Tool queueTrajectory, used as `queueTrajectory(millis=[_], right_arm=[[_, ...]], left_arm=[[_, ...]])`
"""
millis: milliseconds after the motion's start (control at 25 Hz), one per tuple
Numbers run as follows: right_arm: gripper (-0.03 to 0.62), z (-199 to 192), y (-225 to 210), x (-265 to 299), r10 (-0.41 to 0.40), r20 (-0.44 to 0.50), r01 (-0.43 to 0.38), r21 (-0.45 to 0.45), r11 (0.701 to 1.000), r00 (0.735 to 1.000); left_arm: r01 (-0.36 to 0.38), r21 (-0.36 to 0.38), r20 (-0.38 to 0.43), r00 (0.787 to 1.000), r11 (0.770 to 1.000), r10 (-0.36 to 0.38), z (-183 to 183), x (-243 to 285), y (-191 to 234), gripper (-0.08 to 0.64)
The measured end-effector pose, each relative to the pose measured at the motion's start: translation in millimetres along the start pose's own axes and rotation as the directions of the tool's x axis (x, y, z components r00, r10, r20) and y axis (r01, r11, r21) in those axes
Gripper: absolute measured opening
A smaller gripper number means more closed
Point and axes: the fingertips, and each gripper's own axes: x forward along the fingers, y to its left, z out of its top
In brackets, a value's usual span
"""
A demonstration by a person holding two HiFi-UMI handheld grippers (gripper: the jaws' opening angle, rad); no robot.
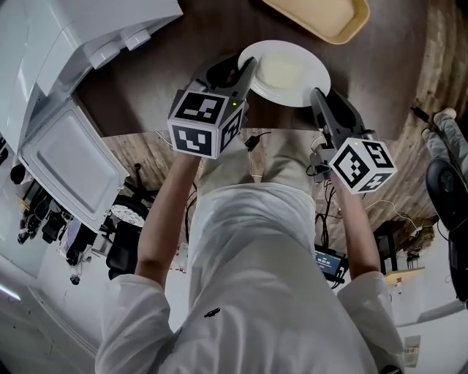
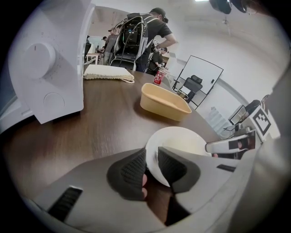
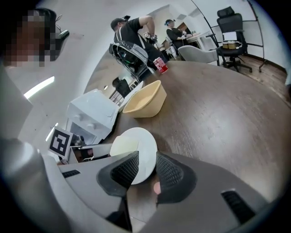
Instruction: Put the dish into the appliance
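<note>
Head view, white plate (image 1: 289, 73) lay on the brown worktop (image 1: 183, 80) beside the open-doored white appliance (image 1: 73, 157), left gripper view, left hand-held gripper (image 2: 152, 166) stood narrowly open astride the plate's rim, right gripper view, right hand-held gripper (image 3: 146, 170) stood wide open astride the opposite rim.

A dark brown wooden table (image 1: 387, 88) carries a shallow beige plastic tub (image 1: 316, 16) at its far side. Further back on the tabletop lie a folded cream cloth (image 2: 107, 73) and, well apart from it, an upright red can (image 2: 158, 77). Behind the table a person in a dark shirt and cap (image 2: 157, 28) stands bent over, just beside a black backpack-like rig (image 2: 132, 38). A black office chair (image 3: 231, 36) stands on the wood-plank floor, with a grey chair (image 3: 198, 53) near it. Below the table edge, cables (image 1: 252, 139) trail, and a small lit screen (image 1: 330, 264) sits on the floor.
</note>
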Motion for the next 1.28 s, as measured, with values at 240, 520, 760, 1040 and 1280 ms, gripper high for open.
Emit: queueTrajectory(millis=[240, 520, 760, 1040, 1280], right_arm=[[0.064, -6, -5, 2, -0.013, -0.029, 0.014, 0.020, 1.000, 0.999], [0.038, 1, 6, -1, 0.039, -0.001, -0.039, 0.048, 0.998, 0.999], [0.032, -7, 14, -1, 0.068, -0.024, -0.067, 0.040, 0.997, 0.997], [0.031, -14, 27, 0, 0.088, -0.064, -0.087, 0.025, 0.996, 0.994], [0.031, -15, 48, 9, 0.115, -0.091, -0.115, 0.009, 0.993, 0.989]], left_arm=[[-0.012, 0.016, -0.003, 1.000, 1.000, 0.012, -4, -2, 2, 0.092], [-0.022, -0.017, 0.012, 1.000, 1.000, 0.022, -9, -8, 8, 0.097], [-0.037, -0.032, 0.013, 0.999, 0.999, 0.037, -17, -14, 13, 0.100], [-0.056, -0.052, 0.025, 0.998, 0.997, 0.058, -25, -29, 18, 0.100], [-0.080, -0.081, 0.048, 0.995, 0.993, 0.084, -29, -48, 33, 0.100]])
